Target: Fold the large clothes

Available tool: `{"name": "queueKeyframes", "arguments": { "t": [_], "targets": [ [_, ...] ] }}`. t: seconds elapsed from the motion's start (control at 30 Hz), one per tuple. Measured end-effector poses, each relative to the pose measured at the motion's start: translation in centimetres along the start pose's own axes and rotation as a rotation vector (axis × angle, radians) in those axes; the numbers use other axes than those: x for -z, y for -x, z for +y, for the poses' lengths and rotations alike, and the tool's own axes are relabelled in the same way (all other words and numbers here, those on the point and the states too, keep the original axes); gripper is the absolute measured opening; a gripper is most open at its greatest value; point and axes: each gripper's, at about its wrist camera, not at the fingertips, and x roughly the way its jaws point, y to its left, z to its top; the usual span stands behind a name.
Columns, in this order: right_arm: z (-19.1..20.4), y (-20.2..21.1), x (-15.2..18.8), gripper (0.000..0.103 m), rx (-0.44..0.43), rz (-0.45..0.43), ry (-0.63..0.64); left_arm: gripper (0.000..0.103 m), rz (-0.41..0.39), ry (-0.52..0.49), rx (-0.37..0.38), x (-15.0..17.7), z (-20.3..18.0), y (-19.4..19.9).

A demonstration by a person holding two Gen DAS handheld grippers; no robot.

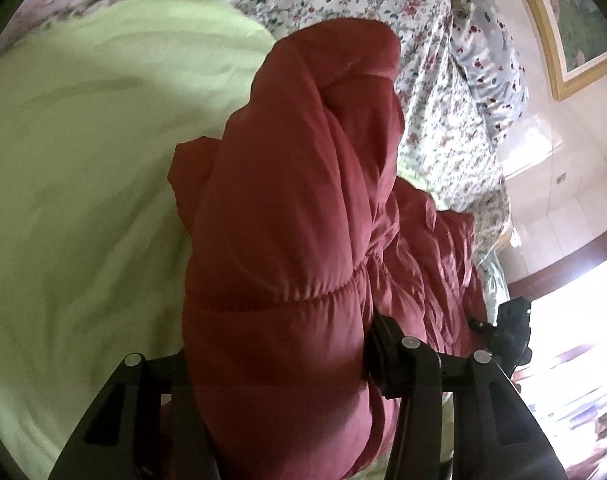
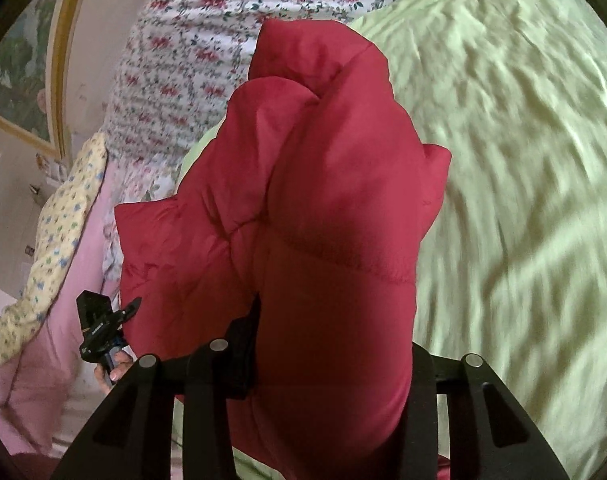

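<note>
My left gripper (image 1: 277, 360) is clamped on a thick padded fold of the red quilted jacket (image 1: 295, 200); the fabric bulges up between the two black fingers and hides most of the pads; the rest of the jacket trails off toward the right of this view, lying rumpled on the pale green sheet (image 1: 83, 180). My right gripper (image 2: 335, 364) is likewise clenched on a fold of the same red quilted jacket (image 2: 323, 200); the padding fills the space between the fingers and rises in a puffed lump ahead of the camera. The green sheet (image 2: 503, 160) spreads beneath and beside the jacket; a floral bedcover (image 1: 363, 8) lies beyond it, with a patterned pillow (image 1: 491, 80) at the far edge. A framed picture (image 1: 575, 20) hangs on the wall. In the right wrist view my other gripper shows small at lower left, with fingertips of the hand (image 2: 111, 372) around its handle.
</note>
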Motion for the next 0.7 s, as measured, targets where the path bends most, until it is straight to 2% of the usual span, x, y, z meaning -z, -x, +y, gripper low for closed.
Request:
{"name": "queueKeyframes", "arguments": {
  "t": [0.13, 0.27, 0.6, 0.7],
  "targets": [
    [-0.2, 0.3, 1.1, 0.041, -0.008, 0.001, -0.01, 0.047, 0.007, 0.008, 0.001, 0.7, 0.2, 0.8],
    [-1.1, -0.1, 1.5, 0.043, -0.012, -0.005, -0.031, 0.05, 0.0, 0.019, -0.023, 0.6, 0.4, -0.2],
    [-3.0, -0.8, 1.8, 0.061, -0.022, -0.018, -0.058, 0.07, -0.047, -0.004, -0.15, 1.5, 0.1, 0.4],
    [-2.9, -0.5, 1.7, 0.069, 0.004, -0.014, -0.047, 0.078, -0.055, -0.043, -0.212, 1.8, -0.4, 1.3]
  ]
}}
